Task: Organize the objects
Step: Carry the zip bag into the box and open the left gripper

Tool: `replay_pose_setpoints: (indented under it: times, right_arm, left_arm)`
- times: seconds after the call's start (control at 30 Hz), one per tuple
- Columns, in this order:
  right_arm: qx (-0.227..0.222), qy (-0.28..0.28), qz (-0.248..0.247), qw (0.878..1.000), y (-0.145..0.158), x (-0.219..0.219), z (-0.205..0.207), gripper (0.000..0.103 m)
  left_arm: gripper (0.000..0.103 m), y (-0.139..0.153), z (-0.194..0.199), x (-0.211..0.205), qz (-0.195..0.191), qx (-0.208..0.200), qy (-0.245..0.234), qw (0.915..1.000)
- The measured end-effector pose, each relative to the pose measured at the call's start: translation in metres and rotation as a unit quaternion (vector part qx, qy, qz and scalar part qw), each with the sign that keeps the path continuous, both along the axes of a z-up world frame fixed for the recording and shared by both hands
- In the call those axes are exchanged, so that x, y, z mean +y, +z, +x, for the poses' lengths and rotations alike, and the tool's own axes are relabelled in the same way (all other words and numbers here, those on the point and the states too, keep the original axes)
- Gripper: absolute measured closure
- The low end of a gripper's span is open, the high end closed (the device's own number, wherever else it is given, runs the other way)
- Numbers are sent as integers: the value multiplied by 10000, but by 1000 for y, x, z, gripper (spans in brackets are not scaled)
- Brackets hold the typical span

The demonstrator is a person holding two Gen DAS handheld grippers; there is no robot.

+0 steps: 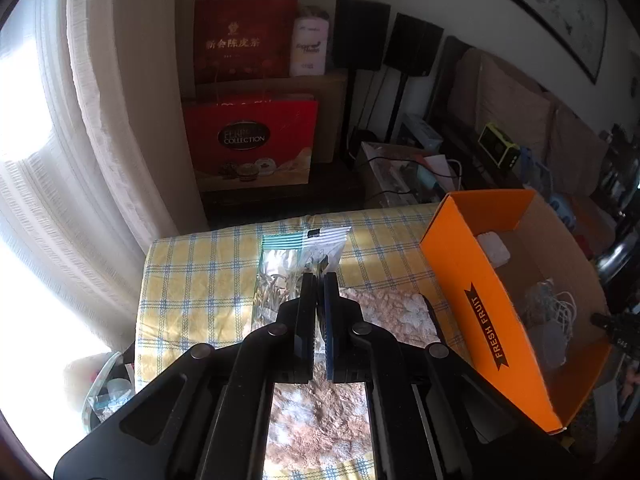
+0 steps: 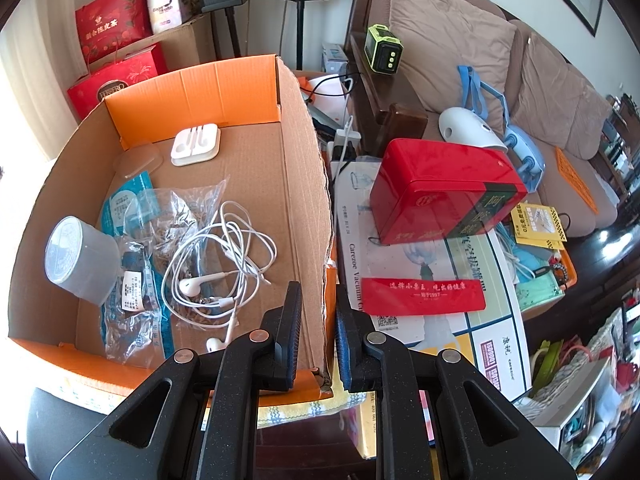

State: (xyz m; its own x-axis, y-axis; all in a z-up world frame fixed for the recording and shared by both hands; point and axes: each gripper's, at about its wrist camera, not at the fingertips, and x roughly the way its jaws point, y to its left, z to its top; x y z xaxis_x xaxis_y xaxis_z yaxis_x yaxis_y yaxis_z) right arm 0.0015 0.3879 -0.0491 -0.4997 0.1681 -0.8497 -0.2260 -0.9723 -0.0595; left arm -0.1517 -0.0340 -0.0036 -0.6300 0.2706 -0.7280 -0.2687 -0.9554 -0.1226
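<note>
My left gripper [image 1: 319, 280] is pinched on the clear snack bag [image 1: 298, 264] at the table's far edge, not yet boxed. My right gripper [image 2: 319, 304] clamps the orange box [image 2: 192, 88] by its near-right wall; earphones [image 2: 216, 264], a case [image 2: 196, 144] and a tub [image 2: 80, 260] are already inside.

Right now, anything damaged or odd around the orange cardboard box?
Yes: the orange cardboard box has a ragged, torn top edge on the wall that the right gripper clamps. White earphones lie tangled inside.

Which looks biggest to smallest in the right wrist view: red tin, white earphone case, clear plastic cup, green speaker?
1. Red tin, clearly largest.
2. Clear plastic cup.
3. White earphone case and green speaker look alike; the speaker sits farther back, so no ranking between them.
</note>
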Motion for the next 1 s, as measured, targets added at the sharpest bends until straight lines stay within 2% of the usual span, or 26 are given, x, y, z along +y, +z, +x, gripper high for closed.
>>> replay_pose_setpoints:
  times: [0.23, 0.43, 1.0]
  right_arm:
    - [4, 6, -8, 10000, 0, -1, 0, 87]
    - [8, 11, -6, 10000, 0, -1, -1, 87]
    - [20, 7, -43, 10000, 0, -1, -1, 87]
  left_arm:
    - [100, 24, 16, 47, 169, 130, -467, 9987]
    - [100, 36, 24, 93, 105, 211, -812, 9964]
    - [99, 26, 43, 190, -17, 172, -1368, 9904]
